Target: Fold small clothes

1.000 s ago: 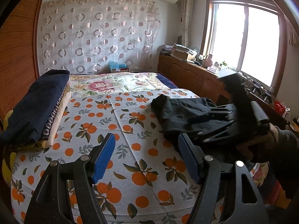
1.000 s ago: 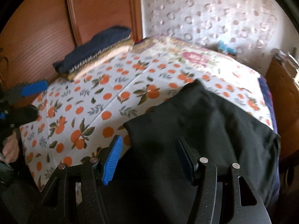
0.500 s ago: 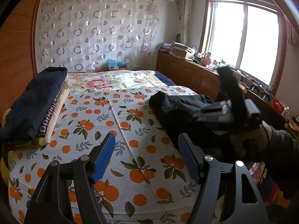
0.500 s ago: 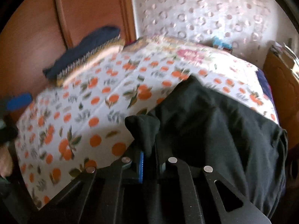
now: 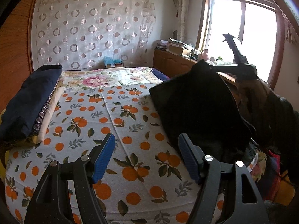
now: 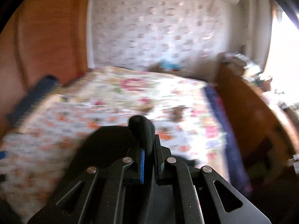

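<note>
The right gripper is pinched on a bunched corner of the black garment, a dark nub of cloth poking out past its fingertips. Seen from the left wrist, that corner is raised above the orange-print bedspread and the rest of the cloth hangs down from it as a broad dark sheet whose lower part drapes over the bedspread's near right edge. The right wrist view is smeared, so how much cloth sits between the pads is hard to judge; it looks like a small fold only.

The left gripper hovers over the bedspread's near edge with its blue pads spread wide and nothing between them. The garment lies to the right of this gripper and slightly beyond it, the hanging hem just past the right-hand pad. The cloth's long axis runs from the lifted corner down toward the bedspread's near right edge.

The free left gripper seems the one to take a second corner, since the hanging lower edge is close beside it. A stack of folded dark and cream fabric rests on the bedspread's far left side, well apart from the garment.
</note>
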`<state>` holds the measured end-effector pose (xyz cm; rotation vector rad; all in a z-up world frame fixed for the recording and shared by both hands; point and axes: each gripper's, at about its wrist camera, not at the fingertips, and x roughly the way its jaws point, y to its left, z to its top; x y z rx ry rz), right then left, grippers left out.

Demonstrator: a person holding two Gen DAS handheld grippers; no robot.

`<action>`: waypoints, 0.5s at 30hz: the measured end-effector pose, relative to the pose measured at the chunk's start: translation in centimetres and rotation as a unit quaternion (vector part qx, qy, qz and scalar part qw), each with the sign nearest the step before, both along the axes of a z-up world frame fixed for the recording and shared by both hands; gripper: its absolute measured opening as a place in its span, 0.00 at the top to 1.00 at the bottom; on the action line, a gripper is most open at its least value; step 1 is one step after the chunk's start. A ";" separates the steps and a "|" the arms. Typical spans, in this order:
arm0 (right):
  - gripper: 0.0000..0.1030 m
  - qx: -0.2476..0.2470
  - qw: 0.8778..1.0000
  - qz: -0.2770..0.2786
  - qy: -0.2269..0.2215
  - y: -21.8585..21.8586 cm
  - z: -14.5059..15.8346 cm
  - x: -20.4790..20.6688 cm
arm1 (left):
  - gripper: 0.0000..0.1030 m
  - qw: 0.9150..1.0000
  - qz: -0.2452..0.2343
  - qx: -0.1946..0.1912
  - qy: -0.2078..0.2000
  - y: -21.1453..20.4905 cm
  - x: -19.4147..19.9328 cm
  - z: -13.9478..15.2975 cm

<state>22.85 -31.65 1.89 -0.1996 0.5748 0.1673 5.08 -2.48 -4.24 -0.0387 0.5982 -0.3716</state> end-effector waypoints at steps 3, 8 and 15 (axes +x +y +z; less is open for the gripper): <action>0.92 -0.024 0.998 -0.057 0.024 -2.0 -2.2 2.8 | 0.31 1.000 -0.007 0.005 0.001 -0.5 -0.1 -0.1; 0.83 0.000 0.995 -0.090 0.052 -4.6 -4.4 4.2 | 0.31 1.000 -0.015 0.011 0.002 -1.1 -0.3 -0.1; 0.83 0.013 0.998 -0.017 0.055 -4.1 -3.9 -1.0 | 0.31 1.000 -0.026 0.012 0.005 -2.0 -0.3 -0.2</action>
